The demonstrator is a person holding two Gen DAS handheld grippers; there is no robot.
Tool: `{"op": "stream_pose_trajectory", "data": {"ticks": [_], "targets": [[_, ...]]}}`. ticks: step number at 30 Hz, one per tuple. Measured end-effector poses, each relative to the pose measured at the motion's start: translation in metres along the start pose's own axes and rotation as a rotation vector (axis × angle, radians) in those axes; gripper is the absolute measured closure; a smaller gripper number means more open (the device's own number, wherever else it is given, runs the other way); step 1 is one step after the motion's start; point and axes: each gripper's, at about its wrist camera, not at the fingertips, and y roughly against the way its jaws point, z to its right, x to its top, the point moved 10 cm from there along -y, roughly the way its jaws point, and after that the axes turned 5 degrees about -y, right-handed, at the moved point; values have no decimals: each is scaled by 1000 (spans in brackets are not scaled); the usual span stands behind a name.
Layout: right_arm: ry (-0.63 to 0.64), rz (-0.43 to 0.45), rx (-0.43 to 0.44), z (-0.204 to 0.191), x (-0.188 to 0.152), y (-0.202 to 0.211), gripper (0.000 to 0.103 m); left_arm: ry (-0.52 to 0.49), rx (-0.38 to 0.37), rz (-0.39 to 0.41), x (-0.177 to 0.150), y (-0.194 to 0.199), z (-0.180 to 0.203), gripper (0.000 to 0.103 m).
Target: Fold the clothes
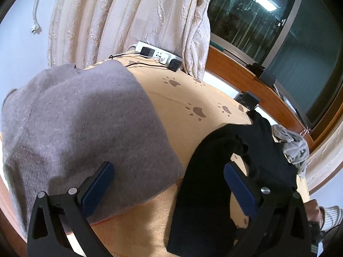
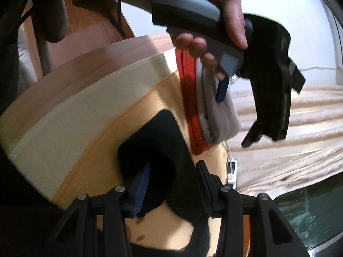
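Nearest my left wrist camera is the left gripper (image 1: 168, 184), its two blue-padded fingers (image 1: 97, 187) spread wide and holding nothing. It hovers tilted over the bed, looking along the tan paw-print blanket (image 1: 193, 94). Under its left finger lies the grey garment (image 1: 75, 124), spread flat on the blanket. Under its right finger lies the black garment (image 1: 214, 182), rumpled, draped toward the bed's near edge. The two garments lie just beside each other with a strip of blanket between them. A crumpled light-grey cloth (image 1: 293, 143) sits behind the black garment at the bed's right edge. A white power strip (image 1: 158, 56) rests at the far end, against the cream curtain (image 1: 133, 15).

In my right wrist camera, the right gripper (image 2: 171, 182) is rolled sharply, so the bed appears on edge. Its jaws stand apart, with the black garment (image 2: 158, 145) lying between and beyond them; I cannot tell whether either finger touches the cloth. Above it, the person's left hand (image 2: 216, 19) wraps the grey handle of the left gripper (image 2: 235, 115), thumb on top, fingers curled beneath, the tool pointing downward. Behind that hand the grey garment (image 2: 216, 115) shows folded in layers, beside a red band (image 2: 188, 90) on the blanket edge.
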Motion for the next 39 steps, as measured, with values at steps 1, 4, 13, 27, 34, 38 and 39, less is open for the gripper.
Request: {"op": "stream_pose_trajectory", "data": {"ticks": [1,4,13,27,34,38,39], "targets": [[5,10,-1,1,4,-2,57,2,0,1,0,0,-1,0],[40,34,-12,-1,13,-8,57,14,-3,2,0,1,-4,0],[-167,1,82,13,19,-26,83,55,12,25,7,9,-17,0],[-1175,-107,128,225,-101,-79,98,84,3,72,24,11,-11,0],[-1619,-117,38,288,-224,-70,98,17,-12,-22,18,-35,29,0],[-1810,-157,-52,286,-304,-60,98,-27,32,-23,26,-51,47,0],[-1857,-172,-76,281,-323,-56,98,-32,25,-24,28,-53,53,0]]}}
